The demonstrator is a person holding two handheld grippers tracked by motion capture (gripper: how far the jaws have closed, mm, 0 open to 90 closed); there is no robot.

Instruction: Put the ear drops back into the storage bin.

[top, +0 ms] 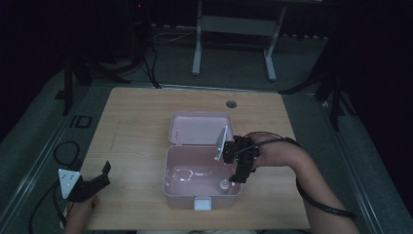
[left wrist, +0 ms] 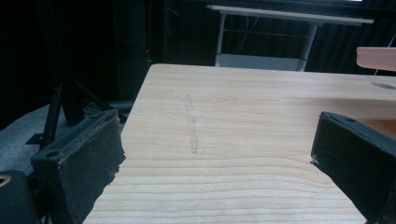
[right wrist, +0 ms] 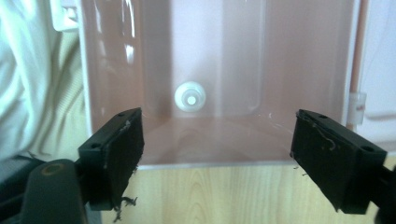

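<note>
Nearest us in the high view, at the front left corner of the bench [top: 131,117], sits our left tool [top: 95,183], jaws spread wide with nothing between them; its own view looks across bare pale wood with a faint scuff in the grain

Next out, near the front edge, stands the pink box [top: 168,180] with its lid [top: 199,127] thrown back flat behind it and a white latch [top: 202,203] at the front wall. Our right tool [right wrist: 217,149] hangs over the box's right rim, pointing down and inward, jaws fully apart and holding nothing. In its view a small white bottle [right wrist: 190,96] stands upright on the box floor close to a wall, and in the high view it is in the front right corner

We judge the risks as these: the bottle is small and tucked near the wall, so a jaw could strike the rim or wall and shove the light box across the smooth wood, or a glancing close could tip the bottle over – the glossy plastic gives little grip. The low light does not help our aim

Beyond the bench the room is dark – grey floor, black stands and cables [top: 146,53], and a white frame [top: 234,24] at the far side
</note>
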